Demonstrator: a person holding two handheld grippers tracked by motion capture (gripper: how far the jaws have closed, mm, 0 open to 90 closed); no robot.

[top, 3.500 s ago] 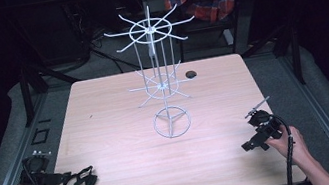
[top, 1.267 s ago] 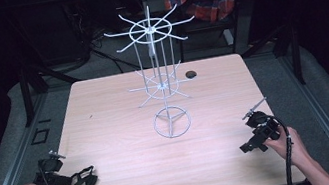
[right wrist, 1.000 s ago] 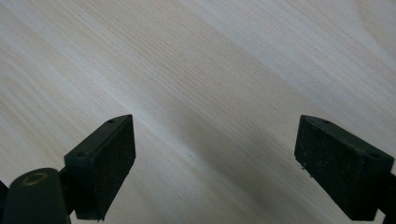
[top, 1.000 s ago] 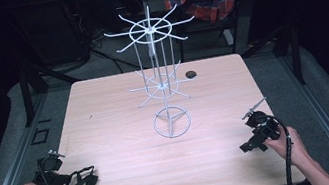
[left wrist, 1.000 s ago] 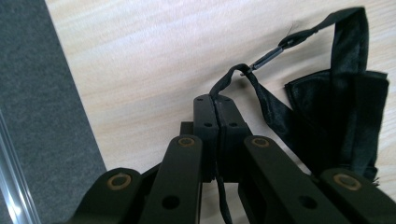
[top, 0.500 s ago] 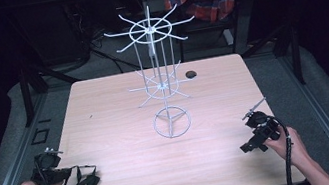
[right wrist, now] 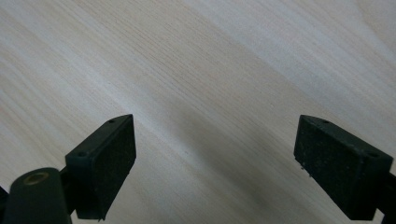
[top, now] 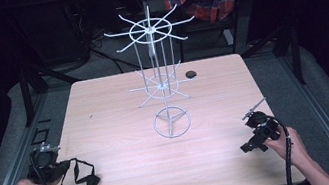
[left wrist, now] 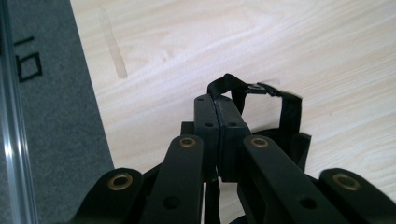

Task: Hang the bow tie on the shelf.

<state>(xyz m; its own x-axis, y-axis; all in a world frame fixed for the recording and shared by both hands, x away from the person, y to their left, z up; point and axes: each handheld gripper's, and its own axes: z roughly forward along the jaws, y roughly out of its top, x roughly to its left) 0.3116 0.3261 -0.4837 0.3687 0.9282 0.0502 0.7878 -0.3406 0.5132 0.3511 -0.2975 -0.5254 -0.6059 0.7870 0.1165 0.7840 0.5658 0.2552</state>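
Observation:
A black bow tie (top: 82, 181) with a thin strap lies at the table's near left corner. My left gripper (top: 65, 166) is shut on its strap, and the tie trails to the right of the jaws. In the left gripper view the jaws (left wrist: 217, 106) press together on the black strap (left wrist: 285, 105), whose loop and small clasp rise just beyond the tips. My right gripper (top: 247, 146) rests low over the near right of the table. Its pads (right wrist: 108, 158) stand wide apart, and my right gripper (right wrist: 215, 161) has only bare wood between them.
A white wire display stand (top: 161, 85) with spoke arms rises from a ring base at the table's middle. A small dark round object (top: 191, 74) lies behind it. The light wood table (top: 123, 130) ends near the left gripper, with grey floor and a metal rail beyond.
My left gripper has drawn back toward the table's left edge, pulling the bow tie by its strap. The right gripper has stayed nearly still.

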